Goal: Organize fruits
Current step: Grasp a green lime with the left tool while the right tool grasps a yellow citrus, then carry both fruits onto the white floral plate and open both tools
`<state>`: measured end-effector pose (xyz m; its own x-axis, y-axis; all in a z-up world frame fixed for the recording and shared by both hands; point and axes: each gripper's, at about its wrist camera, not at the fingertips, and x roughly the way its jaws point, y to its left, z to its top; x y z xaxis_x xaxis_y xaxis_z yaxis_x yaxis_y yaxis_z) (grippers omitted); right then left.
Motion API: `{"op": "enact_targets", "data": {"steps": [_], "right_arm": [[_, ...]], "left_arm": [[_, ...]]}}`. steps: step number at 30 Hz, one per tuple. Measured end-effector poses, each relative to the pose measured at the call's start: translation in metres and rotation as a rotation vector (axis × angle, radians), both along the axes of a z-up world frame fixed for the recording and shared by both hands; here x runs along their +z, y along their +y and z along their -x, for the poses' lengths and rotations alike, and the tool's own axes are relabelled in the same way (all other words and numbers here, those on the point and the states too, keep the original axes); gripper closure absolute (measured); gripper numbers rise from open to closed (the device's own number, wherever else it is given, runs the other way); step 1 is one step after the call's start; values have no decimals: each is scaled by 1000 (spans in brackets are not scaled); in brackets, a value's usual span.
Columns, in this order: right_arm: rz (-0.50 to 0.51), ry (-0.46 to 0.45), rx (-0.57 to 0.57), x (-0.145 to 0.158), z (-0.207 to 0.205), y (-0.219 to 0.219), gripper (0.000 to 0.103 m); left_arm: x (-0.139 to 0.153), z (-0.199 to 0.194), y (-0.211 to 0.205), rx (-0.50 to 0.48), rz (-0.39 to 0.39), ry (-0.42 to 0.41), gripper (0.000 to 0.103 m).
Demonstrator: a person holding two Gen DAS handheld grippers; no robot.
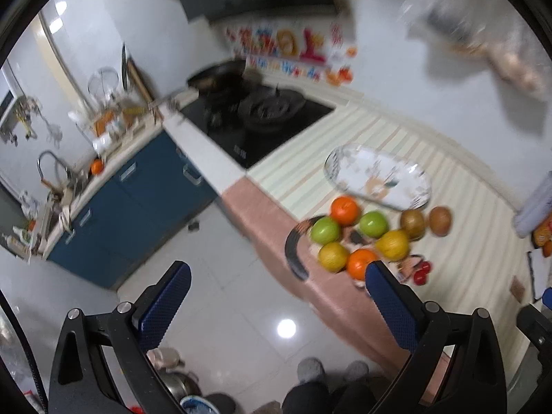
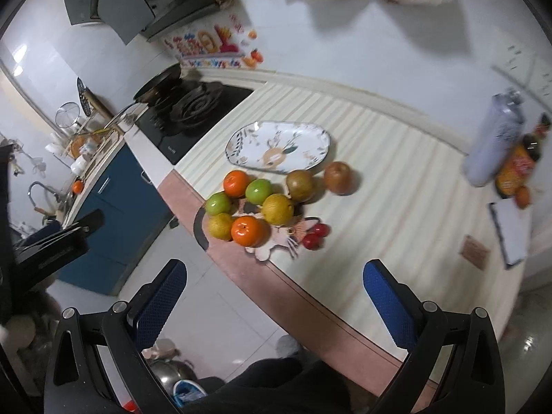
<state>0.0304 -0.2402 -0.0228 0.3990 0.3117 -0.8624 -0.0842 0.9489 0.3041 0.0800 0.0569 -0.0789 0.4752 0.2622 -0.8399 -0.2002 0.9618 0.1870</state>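
both grippers' fingers (image 2: 386,296) spread wide and empty, above the fruit pile (image 2: 255,207) beside the plate (image 2: 241,138).

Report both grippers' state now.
Left gripper: jaws open, holding nothing.
Right gripper: jaws open, holding nothing.

Fruit cluster (image 2: 257,207) crowds the counter edge; striped cloth (image 2: 396,179) rightward lies open.

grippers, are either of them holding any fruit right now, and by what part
Nothing is held. The left gripper and right gripper are both open and empty, short of the fruit on the counter.
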Motion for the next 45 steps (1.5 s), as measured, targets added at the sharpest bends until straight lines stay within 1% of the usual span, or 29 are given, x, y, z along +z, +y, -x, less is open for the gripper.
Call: {"op": "enact_targets", "data": {"steps": [2, 5, 6, 8, 10, 11, 12, 16, 19, 23, 27, 29, 30, 31, 33, 35, 36, 37, 38, 41, 45], "right_arm": [[-16, 32, 0, -23, -16, 9, 0], [-37, 93, -12, -57, -43, 20, 0], [-36, 112, -17, -67, -51, 22, 0], [-40, 150, -33, -89, -68, 29, 1], [-46, 188, -52, -109, -84, 35, 1], [-46, 209, -70, -120, -94, 37, 1], [-49, 239, -91, -132, -104, 39, 1], [-60, 311, -160, -167, -133, 50, 1], [-58, 372, -207, -194, -150, 55, 4], [-57, 432, -246, -224, -167, 64, 6], [-37, 477, -258, -245, -178, 76, 8], [-38, 492, -262, -251, -180, 80, 8], [-36, 498, -262, -255, -183, 82, 9], [-34, 502, -261, -257, -185, 84, 10], [-29, 512, -256, -264, -189, 88, 15], [-27, 522, -252, -268, -191, 91, 24], [-28, 528, -249, -272, -193, 94, 26], [-32, 532, -250, -274, -194, 95, 33], [-48, 532, -249, -276, -195, 96, 37], [-27, 510, -239, -275, -196, 102, 38], [25, 464, -223, -273, -193, 113, 38]], "left_arm": [[-21, -16, 8, 8, 23, 69, 0], [-58, -49, 19, 16, 86, 173, 1], [-71, -61, 24, 18, 117, 208, 1], [-96, -87, 30, 7, 185, 263, 5], [-121, -109, 33, 5, 234, 329, 8], [-134, -121, 34, 1, 275, 361, 10], [-146, -131, 36, -4, 308, 391, 11], [-188, -167, 39, -24, 407, 490, 11], [-220, -192, 40, -46, 455, 563, 11], [-247, -212, 39, -81, 469, 624, 11], [-260, -221, 32, -126, 471, 670, 11], [-262, -222, 29, -141, 469, 681, 14], [-263, -221, 27, -152, 473, 693, 24], [-264, -221, 25, -161, 470, 705, 35], [-268, -218, 22, -171, 454, 721, 45], [-267, -215, 22, -180, 453, 700, 46], [-265, -213, 22, -182, 450, 692, 46], [-264, -212, 20, -186, 443, 683, 46], [-264, -211, 18, -189, 432, 673, 46], [-260, -205, 14, -209, 389, 642, 46], [-246, -199, 16, -228, 369, 618, 46]]}}
